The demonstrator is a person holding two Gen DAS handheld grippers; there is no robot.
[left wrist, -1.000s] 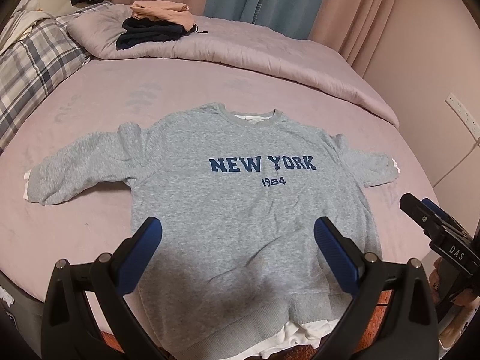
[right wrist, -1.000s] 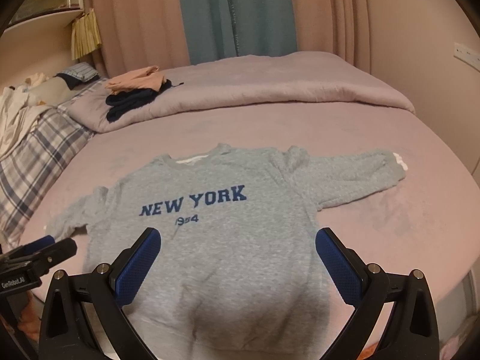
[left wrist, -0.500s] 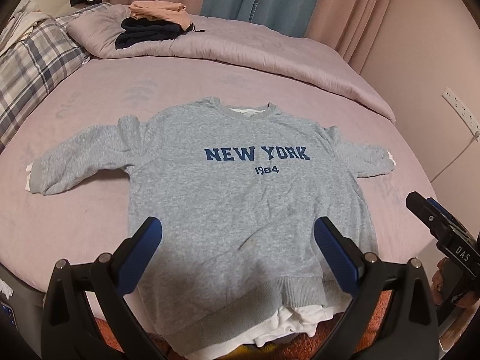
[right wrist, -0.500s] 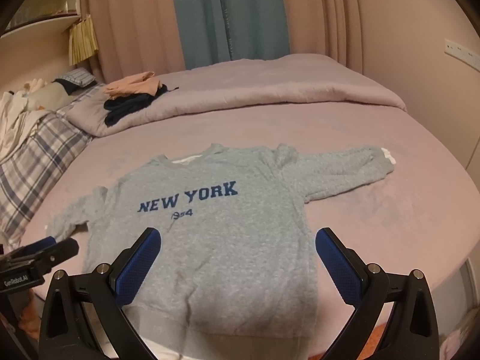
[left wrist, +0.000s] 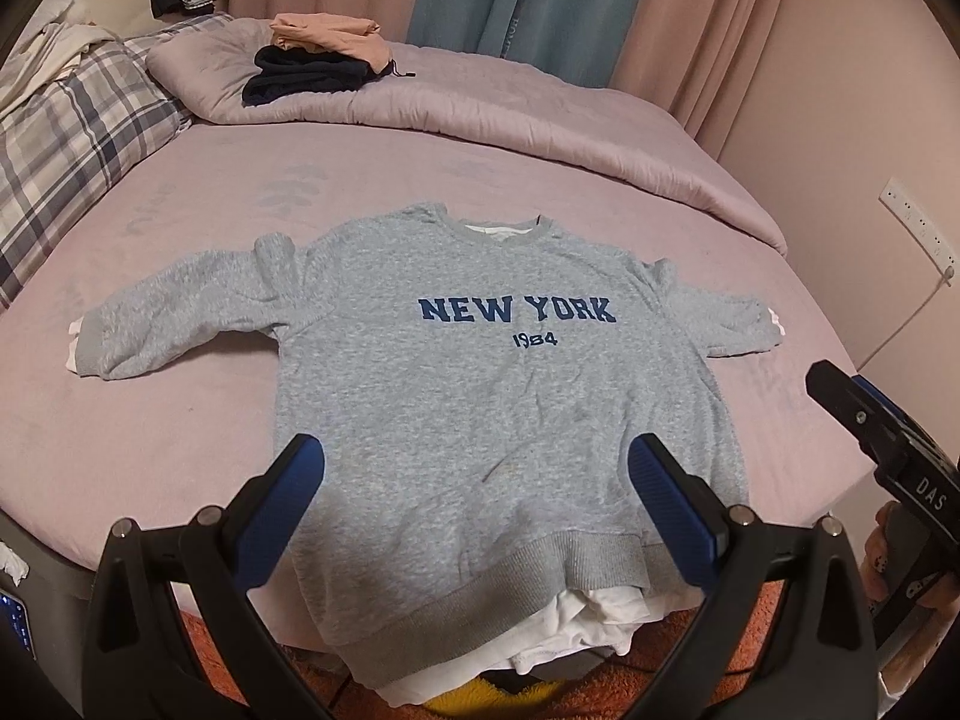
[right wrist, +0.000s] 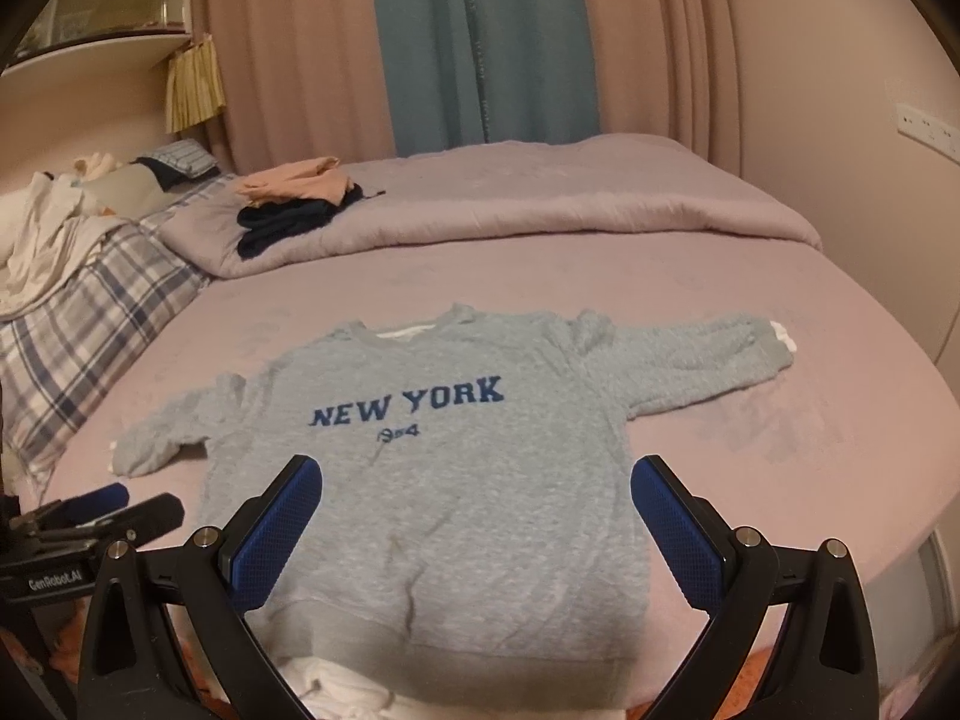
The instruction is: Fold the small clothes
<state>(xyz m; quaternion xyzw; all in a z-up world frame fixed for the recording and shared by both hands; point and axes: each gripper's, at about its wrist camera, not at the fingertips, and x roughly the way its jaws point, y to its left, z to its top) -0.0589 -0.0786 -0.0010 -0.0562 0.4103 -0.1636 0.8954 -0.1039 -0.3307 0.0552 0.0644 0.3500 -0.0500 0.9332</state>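
The grey fleece sweatshirt with blue "NEW YORK 1984" lettering [left wrist: 480,396] lies flat and face up on the mauve bedsheet [left wrist: 180,192], directly ahead of both pairs of jaws, its ribbed hem [left wrist: 480,588] nearest them and hanging a little over the bed's edge. Both sleeves are spread outward: the left sleeve [left wrist: 174,324] reaches well out past the left gripper's left jaw, and the right sleeve [right wrist: 690,360] stretches beyond the right gripper's right jaw. A white inner layer [left wrist: 570,630] peeks out below the hem.

The left gripper [left wrist: 474,480] is spread wide and holds nothing; its blue pads [left wrist: 666,498] hover over the lower part of the sweatshirt without visibly touching it. The right gripper [right wrist: 474,516] is likewise spread apart and empty, poised above the lower body of the garment.

Judging by this layout, no fold has yet been made on this sweatshirt: it looks spread out and ready, with sleeves, sides and body all left to fold. Far beyond the jaws, a folded peach garment [left wrist: 327,36] sits on a folded dark navy garment [left wrist: 306,75] atop the rolled mauve quilt [left wrist: 480,114], which suggests earlier pieces are finished.
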